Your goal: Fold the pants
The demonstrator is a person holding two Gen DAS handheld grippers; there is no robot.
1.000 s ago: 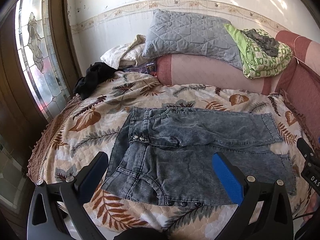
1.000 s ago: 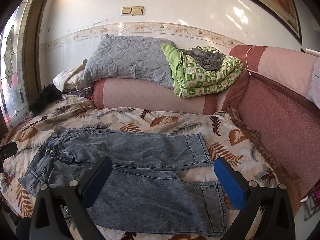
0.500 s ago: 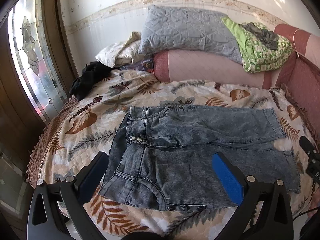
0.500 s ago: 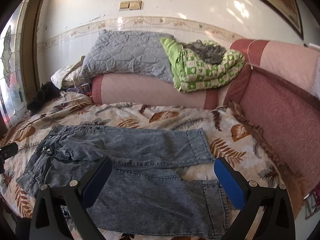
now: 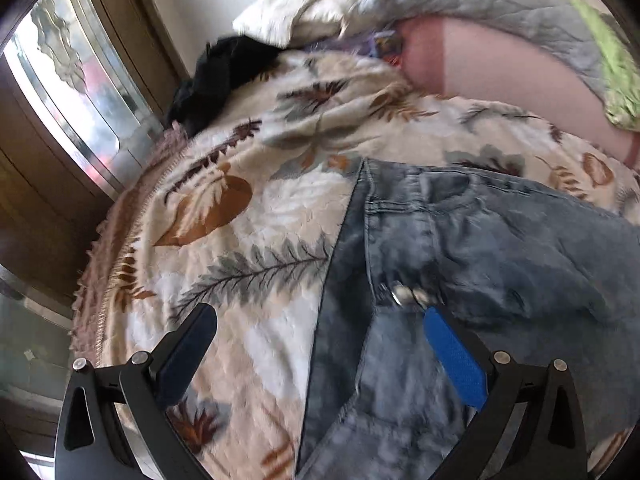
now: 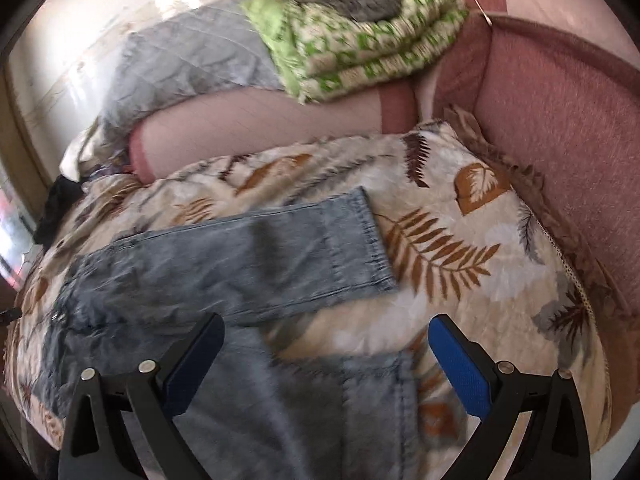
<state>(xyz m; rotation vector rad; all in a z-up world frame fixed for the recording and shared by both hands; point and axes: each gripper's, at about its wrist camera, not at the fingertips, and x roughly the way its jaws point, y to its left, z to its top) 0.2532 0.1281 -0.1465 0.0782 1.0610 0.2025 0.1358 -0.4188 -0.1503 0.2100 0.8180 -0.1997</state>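
Note:
Grey-blue denim pants [image 5: 500, 264] lie spread flat on a leaf-patterned bedspread [image 5: 248, 208], waist to the left and legs running right. My left gripper [image 5: 320, 320] hangs open just above the waistband edge, its right pad near the metal buttons [image 5: 404, 292]. In the right wrist view the far leg of the pants [image 6: 260, 256] ends in a hem [image 6: 376, 240], and the near leg's hem [image 6: 404, 400] lies between my fingers. My right gripper [image 6: 326, 340] is open over that near leg end, holding nothing.
A black garment [image 5: 216, 80] lies at the bed's back left by a stained-glass window [image 5: 68, 80]. A grey quilted pillow [image 6: 188, 64] and a green folded blanket [image 6: 360, 36] rest on a pink bolster [image 6: 260, 128]. A red padded headboard [image 6: 560, 128] borders the right side.
Both grippers have dropped down and forward, close to the pants: the left over the waistband, the right over the near leg's hem. Both stayed open. The pants have not moved.

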